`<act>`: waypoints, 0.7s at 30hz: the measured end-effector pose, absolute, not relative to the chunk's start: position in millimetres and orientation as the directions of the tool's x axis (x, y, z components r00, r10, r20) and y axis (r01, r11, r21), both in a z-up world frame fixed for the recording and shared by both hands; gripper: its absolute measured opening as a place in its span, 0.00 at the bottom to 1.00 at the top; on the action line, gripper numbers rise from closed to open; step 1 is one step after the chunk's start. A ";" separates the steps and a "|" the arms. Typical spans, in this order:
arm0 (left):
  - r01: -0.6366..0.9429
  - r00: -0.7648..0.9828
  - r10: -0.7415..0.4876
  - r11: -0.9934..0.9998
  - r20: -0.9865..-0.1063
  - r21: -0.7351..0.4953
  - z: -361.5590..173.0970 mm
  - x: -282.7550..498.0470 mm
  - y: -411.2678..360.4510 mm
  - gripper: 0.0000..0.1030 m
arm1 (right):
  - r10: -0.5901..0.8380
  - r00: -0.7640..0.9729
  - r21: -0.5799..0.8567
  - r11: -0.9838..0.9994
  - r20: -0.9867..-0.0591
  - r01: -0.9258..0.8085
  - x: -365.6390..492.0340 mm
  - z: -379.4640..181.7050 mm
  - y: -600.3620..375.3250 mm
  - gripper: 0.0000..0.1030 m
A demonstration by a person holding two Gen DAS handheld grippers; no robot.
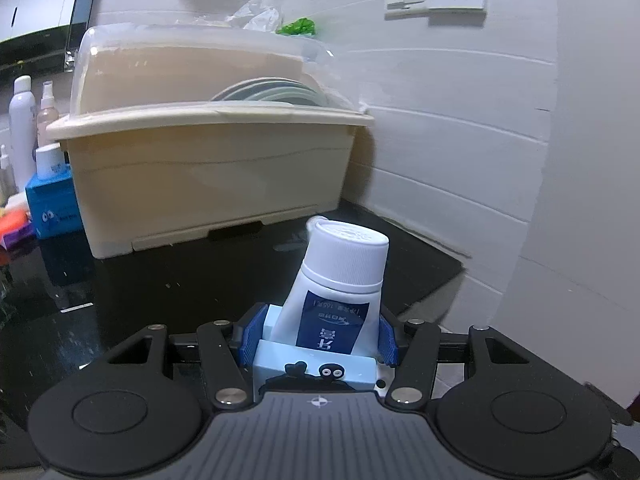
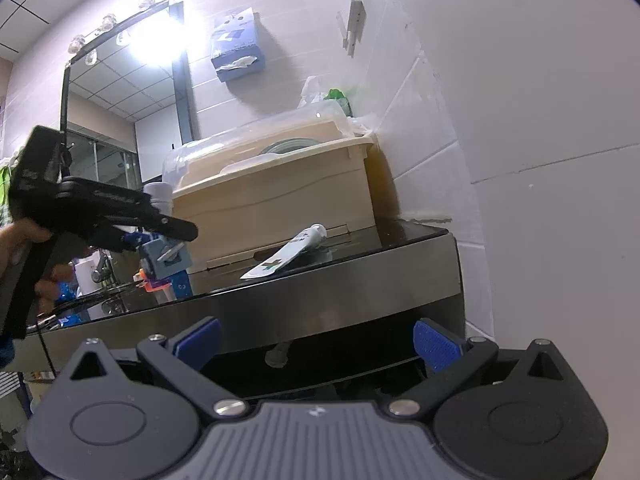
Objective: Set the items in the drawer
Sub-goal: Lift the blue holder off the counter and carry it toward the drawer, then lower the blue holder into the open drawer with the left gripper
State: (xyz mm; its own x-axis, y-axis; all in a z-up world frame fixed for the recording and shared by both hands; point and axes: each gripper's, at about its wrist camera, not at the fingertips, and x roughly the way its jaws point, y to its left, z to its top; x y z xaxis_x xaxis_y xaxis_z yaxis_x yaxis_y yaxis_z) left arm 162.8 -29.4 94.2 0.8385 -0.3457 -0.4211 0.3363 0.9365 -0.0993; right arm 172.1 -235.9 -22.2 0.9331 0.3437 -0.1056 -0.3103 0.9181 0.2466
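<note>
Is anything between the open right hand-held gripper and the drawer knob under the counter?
Nothing visible: the right hand-held gripper faces the small round metal drawer knob with open space between.

- We saw a glossy black tabletop [image 1: 168, 280] with a steel front edge, running into the corner of a white tiled wall.
- A beige dish rack [image 1: 208, 184] with a clear lid stood on it, at the back near the wall.
- In front of the rack, a toothpaste tube [image 2: 285, 256] lay flat on the tabletop.
- To the rack's left we found a blue tissue box [image 1: 52, 208], just beside it, with white bottles [image 1: 22, 128] behind.
</note>
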 end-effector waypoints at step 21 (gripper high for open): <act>0.324 0.824 -0.389 0.920 -0.411 -0.222 44.1 151.8 -35.0 0.01 | 0.349 0.924 0.243 0.920 -0.157 -0.306 178.6 -38.4 -235.2 1.00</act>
State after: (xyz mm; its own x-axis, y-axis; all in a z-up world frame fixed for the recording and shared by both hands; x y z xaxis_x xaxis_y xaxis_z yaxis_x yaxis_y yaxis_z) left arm 151.8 -35.0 44.1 0.8245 -0.3890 -0.4110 0.3235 0.9199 -0.2216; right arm 178.6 -235.2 -38.4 0.9240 0.3488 -0.1565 -0.3062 0.9203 0.2433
